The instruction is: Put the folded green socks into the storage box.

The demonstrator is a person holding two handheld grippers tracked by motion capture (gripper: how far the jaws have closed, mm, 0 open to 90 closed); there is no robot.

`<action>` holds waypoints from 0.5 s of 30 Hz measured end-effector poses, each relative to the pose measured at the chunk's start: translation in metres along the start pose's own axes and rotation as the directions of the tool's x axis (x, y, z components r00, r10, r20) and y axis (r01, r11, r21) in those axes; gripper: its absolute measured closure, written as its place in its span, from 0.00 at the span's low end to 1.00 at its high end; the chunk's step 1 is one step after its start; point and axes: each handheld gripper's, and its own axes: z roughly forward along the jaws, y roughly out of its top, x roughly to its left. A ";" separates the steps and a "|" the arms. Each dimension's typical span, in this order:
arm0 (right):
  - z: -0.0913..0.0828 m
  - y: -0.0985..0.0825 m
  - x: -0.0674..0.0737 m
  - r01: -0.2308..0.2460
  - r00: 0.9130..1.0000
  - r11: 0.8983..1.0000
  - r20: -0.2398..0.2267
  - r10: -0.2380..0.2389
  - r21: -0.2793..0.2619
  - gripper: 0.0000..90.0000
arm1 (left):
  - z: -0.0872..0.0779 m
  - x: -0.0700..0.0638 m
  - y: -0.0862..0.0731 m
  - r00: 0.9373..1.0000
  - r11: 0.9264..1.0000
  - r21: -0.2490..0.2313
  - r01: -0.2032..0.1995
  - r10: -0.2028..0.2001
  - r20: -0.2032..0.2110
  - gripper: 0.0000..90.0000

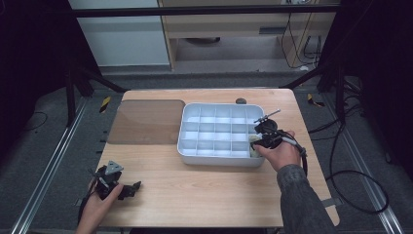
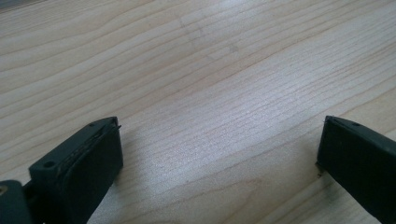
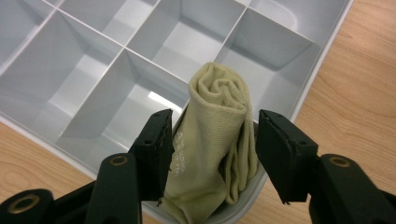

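A rolled pale yellow sock stands on end in the near right corner compartment of a white divided tray. My right gripper straddles the roll. Its left jaw lies against the fabric, and a gap shows between the right jaw and the sock, so the jaws stand open. In the high view the right gripper is at the tray's near right corner with the sock under it. My left gripper rests at the table's near left, open over bare wood.
A brown translucent sheet lies flat to the left of the tray. A small dark object sits at the table's far edge. The tray's other compartments look empty. Cables trail off the table's right side.
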 end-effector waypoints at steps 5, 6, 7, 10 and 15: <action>-0.009 0.002 -0.002 -0.016 1.000 1.000 -0.009 0.015 -0.017 0.48 | 0.000 0.000 0.000 1.000 1.000 -0.001 0.001 -0.001 0.000 0.00; -0.011 0.003 -0.003 -0.017 1.000 1.000 -0.011 0.017 -0.024 0.48 | 0.000 0.000 0.000 1.000 1.000 -0.002 0.001 -0.001 0.000 0.00; -0.014 0.003 -0.003 -0.024 1.000 0.999 -0.017 0.024 -0.028 0.47 | 0.000 0.000 0.000 1.000 1.000 -0.002 0.002 -0.002 -0.001 0.00; -0.020 0.004 -0.005 -0.025 1.000 0.999 -0.019 0.024 -0.042 0.47 | 0.000 0.000 0.000 1.000 1.000 -0.002 0.001 -0.001 0.000 0.00; -0.029 0.006 -0.007 -0.031 0.999 0.998 -0.021 0.030 -0.051 0.47 | 0.000 0.000 0.000 1.000 1.000 -0.003 0.000 0.000 0.000 0.00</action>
